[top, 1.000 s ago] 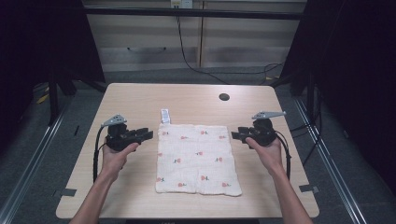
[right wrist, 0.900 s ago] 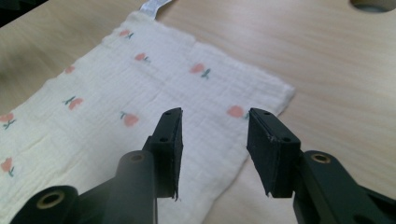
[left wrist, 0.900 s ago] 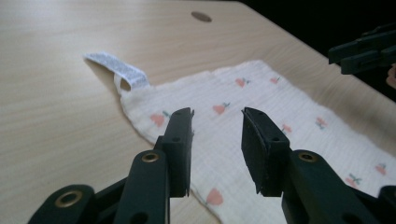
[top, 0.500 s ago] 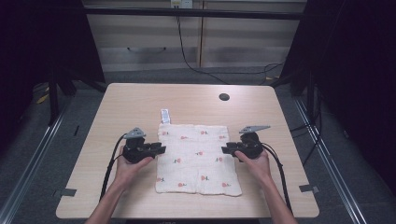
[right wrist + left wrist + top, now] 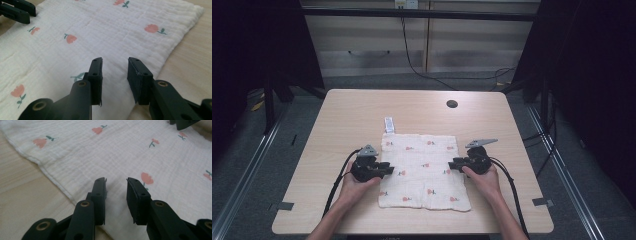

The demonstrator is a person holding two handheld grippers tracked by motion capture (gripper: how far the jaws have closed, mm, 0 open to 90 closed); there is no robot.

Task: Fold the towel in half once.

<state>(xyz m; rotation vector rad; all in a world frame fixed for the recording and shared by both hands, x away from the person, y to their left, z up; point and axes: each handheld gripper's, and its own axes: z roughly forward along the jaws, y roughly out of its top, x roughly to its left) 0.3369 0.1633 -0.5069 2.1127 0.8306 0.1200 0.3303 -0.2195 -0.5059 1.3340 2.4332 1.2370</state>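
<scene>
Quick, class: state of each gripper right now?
Left gripper: open, jaws over the left edge of the cloth, holding nothing.
Right gripper: open, jaws over the cloth's right edge, holding nothing.

A pale wooden worktop [image 5: 342, 120] with a round dark cable hole [image 5: 452, 104] near its far edge. A small white printed tag [image 5: 389, 124] lies flat on it. Beyond, grey cabinet fronts [image 5: 362, 45] and dangling black cables [image 5: 409, 45].

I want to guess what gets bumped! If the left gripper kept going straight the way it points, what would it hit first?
Probably the cloth. The left gripper points low across it with jaws open, toward the right gripper on the far side. How high it sits is hard to tell.
</scene>
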